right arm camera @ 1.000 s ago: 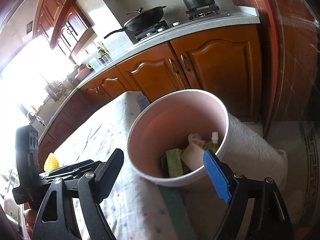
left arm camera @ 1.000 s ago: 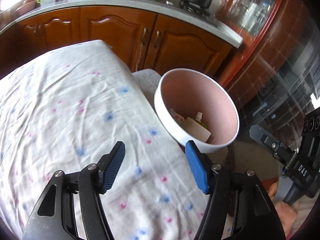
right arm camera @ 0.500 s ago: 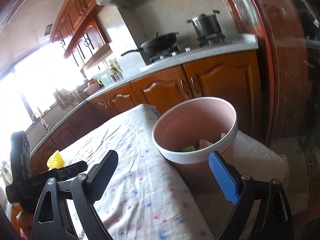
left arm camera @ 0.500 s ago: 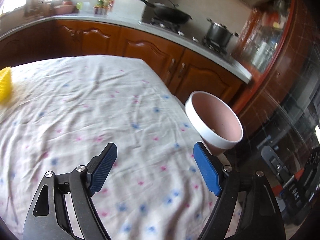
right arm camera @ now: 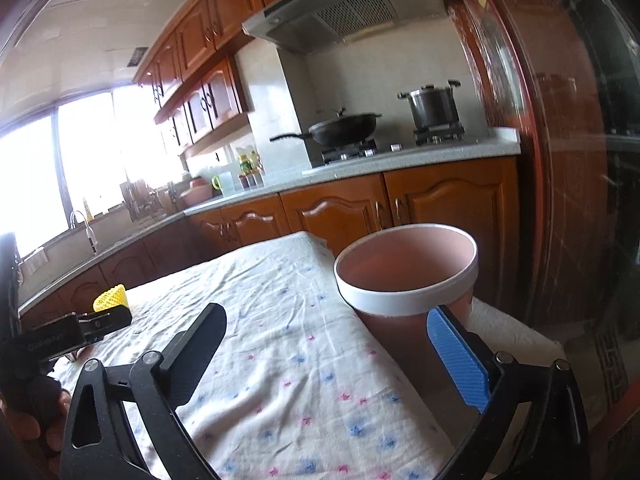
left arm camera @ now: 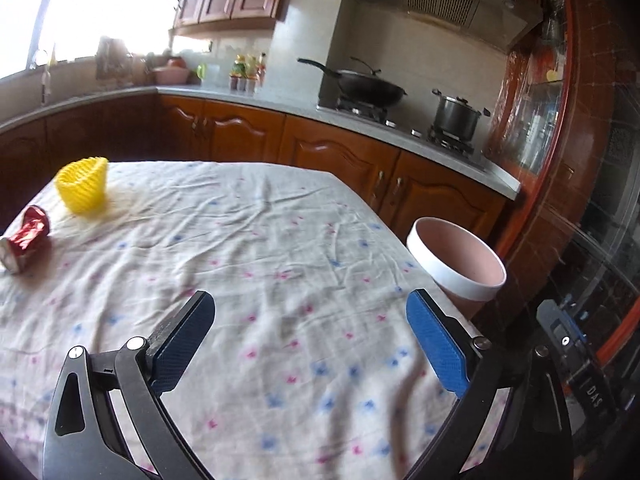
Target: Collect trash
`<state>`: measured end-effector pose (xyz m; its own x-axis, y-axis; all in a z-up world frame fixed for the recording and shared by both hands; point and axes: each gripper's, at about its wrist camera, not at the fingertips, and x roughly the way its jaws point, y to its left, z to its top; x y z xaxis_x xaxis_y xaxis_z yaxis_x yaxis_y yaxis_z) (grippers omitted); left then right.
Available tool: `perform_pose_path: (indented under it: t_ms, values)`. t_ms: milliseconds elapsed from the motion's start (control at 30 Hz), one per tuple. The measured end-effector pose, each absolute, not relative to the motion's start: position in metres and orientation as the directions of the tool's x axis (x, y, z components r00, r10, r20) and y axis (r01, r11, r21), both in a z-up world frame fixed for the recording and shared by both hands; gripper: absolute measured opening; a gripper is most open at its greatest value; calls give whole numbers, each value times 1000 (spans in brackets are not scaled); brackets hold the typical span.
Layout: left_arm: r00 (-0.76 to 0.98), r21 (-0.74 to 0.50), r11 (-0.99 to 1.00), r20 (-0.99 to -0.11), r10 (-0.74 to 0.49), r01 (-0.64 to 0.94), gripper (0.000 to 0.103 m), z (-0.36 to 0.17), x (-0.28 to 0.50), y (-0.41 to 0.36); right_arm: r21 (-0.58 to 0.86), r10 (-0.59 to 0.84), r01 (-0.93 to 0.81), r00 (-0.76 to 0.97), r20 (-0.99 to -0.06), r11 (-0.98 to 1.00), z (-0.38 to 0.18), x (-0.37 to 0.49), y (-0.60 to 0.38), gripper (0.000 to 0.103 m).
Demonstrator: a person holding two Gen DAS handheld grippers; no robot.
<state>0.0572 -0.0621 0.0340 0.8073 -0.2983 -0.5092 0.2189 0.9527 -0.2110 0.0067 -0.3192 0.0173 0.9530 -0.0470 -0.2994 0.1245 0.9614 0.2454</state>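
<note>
Kitchen with brown wooden cabinets and a grey countertop (left arm camera: 280,106); on the stove, one black wok (left arm camera: 370,90) and one steel lidded pot (left arm camera: 456,114). In front, a table under a white cloth with pink and blue flower print (left arm camera: 256,248).

Trash on the cloth, two pieces: one yellow foam net sleeve (left arm camera: 83,190), upright at the far left, and one crushed red drink can (left arm camera: 26,238), lying near it, apart. One pink round bin with a white rim (left arm camera: 456,270) stands beside the table's right edge; contents not visible.

Left gripper (left arm camera: 308,332) hovers over the cloth, fingers spread wide, nothing between them. Right gripper (right arm camera: 328,344) likewise wide and empty, blue pad (right arm camera: 456,360) just before the bin (right arm camera: 404,276).
</note>
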Motion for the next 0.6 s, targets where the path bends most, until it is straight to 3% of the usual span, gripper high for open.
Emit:
perform_pose_path:
  t_ms: [300,600]
  values:
    - [864,-94,982,-467,-189,164,103,26,29,-68,168,-79,109,981,-176,980,23,-11,-299,103]
    - [866,-45,989,-478,-143,138,103,17,23,-68,184,-53,92,977,-207,979,8,-6,-291,103]
